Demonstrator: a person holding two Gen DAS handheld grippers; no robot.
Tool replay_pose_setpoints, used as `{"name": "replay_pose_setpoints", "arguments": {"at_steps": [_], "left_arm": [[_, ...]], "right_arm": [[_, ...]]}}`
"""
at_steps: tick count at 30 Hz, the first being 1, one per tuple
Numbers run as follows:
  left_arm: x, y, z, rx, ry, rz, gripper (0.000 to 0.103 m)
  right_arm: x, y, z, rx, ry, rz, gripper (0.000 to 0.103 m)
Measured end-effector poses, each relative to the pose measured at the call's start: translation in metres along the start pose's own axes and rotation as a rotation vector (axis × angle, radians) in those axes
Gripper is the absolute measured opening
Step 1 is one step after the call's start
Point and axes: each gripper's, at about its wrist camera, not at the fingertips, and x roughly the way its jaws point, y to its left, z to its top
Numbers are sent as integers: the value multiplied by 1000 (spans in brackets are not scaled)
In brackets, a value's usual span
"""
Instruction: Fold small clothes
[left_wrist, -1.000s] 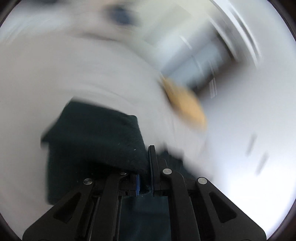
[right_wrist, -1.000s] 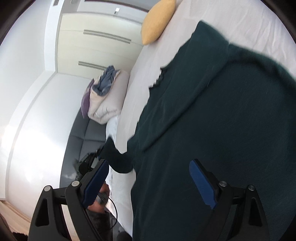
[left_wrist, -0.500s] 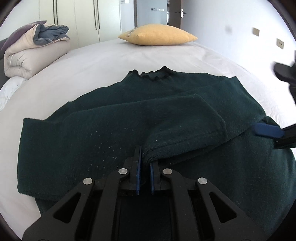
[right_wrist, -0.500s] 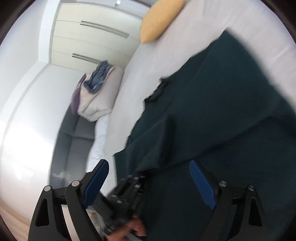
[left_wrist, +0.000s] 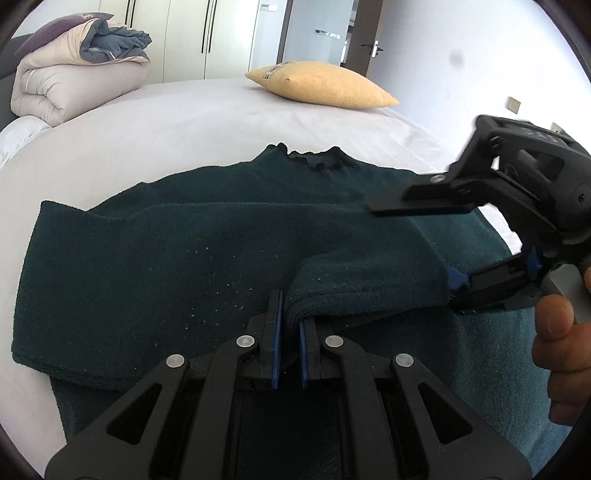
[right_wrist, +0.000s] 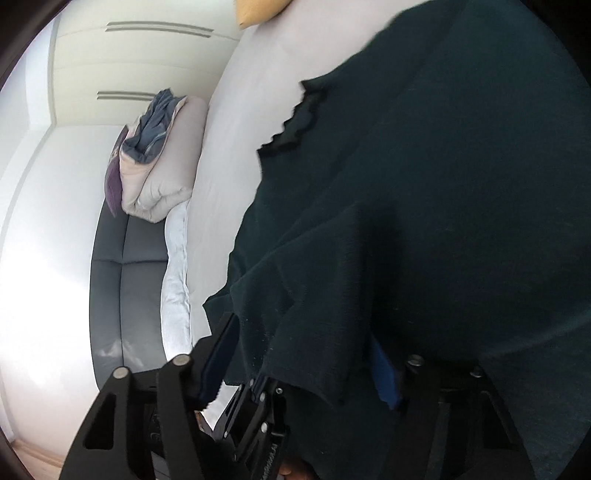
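A dark green knit sweater (left_wrist: 177, 266) lies on the white bed (left_wrist: 166, 122), collar at the far side. One sleeve is folded across its front. My left gripper (left_wrist: 288, 332) is shut on the folded sleeve's cuff edge (left_wrist: 369, 291). My right gripper (left_wrist: 428, 243) comes in from the right, open, one finger above the sleeve and one low at its right end. In the right wrist view the sweater (right_wrist: 443, 184) fills the frame and the sleeve cuff lies between the open blue pads (right_wrist: 384, 373) of my right gripper (right_wrist: 303, 365).
A yellow pillow (left_wrist: 321, 86) lies at the far side of the bed. A folded duvet (left_wrist: 74, 81) sits at the far left, also in the right wrist view (right_wrist: 155, 166). Wardrobe doors (left_wrist: 207, 37) and a wall stand behind. A grey headboard (right_wrist: 125, 288) borders the bed.
My left gripper carried the sleeve across the sweater's front and lowered it. My right gripper moved in from the right and now straddles the sleeve's end.
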Motion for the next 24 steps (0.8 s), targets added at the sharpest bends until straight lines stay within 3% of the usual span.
{"name": "replay_pose_setpoints", "arguments": {"at_steps": [1, 3, 8, 12, 16, 19, 22, 24], "left_arm": [[0, 1, 0, -3, 1, -2, 7], [1, 3, 0, -11, 4, -8, 7], [-1, 4, 2, -13, 22, -74, 12], [-24, -1, 2, 5, -1, -129, 17], [-56, 5, -10, 16, -66, -82, 19], [-71, 40, -18, -136, -108, -70, 19], [-72, 86, -26, -359, -112, -72, 19], [-66, 105, -32, -447, -97, -68, 19]], "right_arm": [[4, 5, 0, -34, 4, -34, 46], [8, 15, -2, -118, 6, -108, 15], [-7, 28, -5, -236, -73, -195, 10], [-35, 23, 7, -272, -133, -230, 10], [-72, 8, 24, -283, -214, -296, 9], [-98, -8, 37, -275, -253, -331, 9], [-118, -21, 45, -274, -286, -374, 9], [-128, -30, 50, -262, -301, -382, 9]]}}
